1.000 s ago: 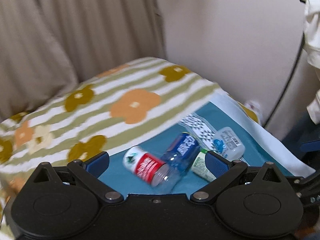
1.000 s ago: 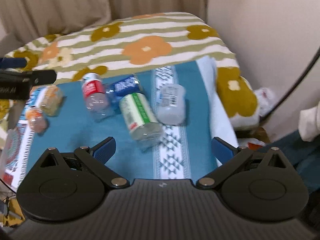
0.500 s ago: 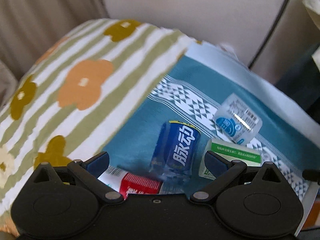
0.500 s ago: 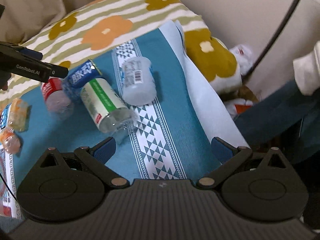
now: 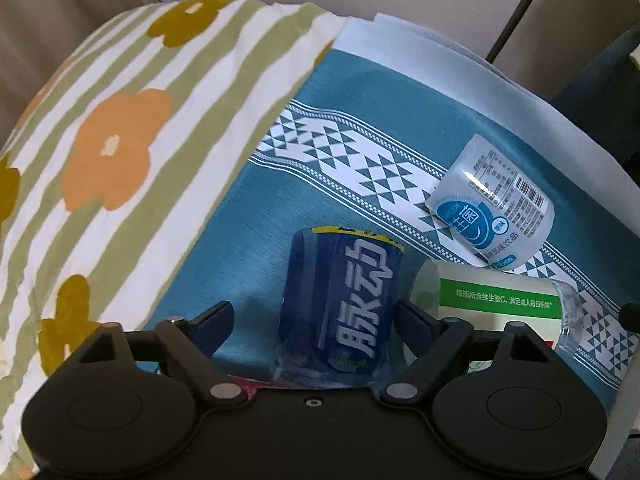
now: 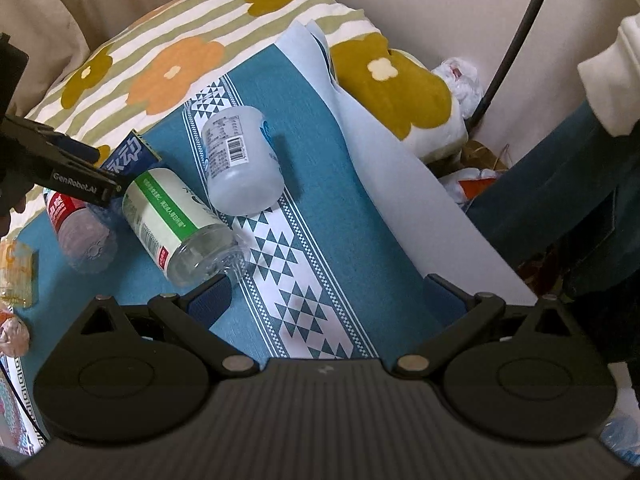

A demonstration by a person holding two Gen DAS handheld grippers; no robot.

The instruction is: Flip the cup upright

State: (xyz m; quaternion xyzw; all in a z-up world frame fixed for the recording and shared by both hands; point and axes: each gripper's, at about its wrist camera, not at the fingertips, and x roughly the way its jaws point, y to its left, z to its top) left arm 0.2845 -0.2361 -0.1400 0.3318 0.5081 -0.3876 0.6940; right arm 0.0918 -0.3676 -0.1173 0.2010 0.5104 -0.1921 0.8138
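Note:
Several cut plastic bottle cups lie on their sides on a teal patterned cloth [image 5: 256,208]. The blue-labelled cup [image 5: 340,300] lies between the fingers of my left gripper [image 5: 312,320], which is open around it; the right finger is close to it. It also shows in the right wrist view [image 6: 130,156], beside the left gripper's finger [image 6: 80,180]. A green-labelled cup [image 6: 176,216] and a clear white-blue cup [image 6: 240,164] lie beside it. My right gripper [image 6: 328,296] is open and empty above the cloth, right of the green cup.
A red-labelled cup [image 6: 74,224] and orange-labelled cups [image 6: 16,276] lie further left. A flowered striped blanket [image 5: 120,140] covers the area behind the cloth. A wall, a black cable [image 6: 516,36] and the person's leg [image 6: 560,200] are at the right.
My left gripper has moved down and forward until the blue cup sits between its fingers. My right gripper has shifted right and closer to the cloth.

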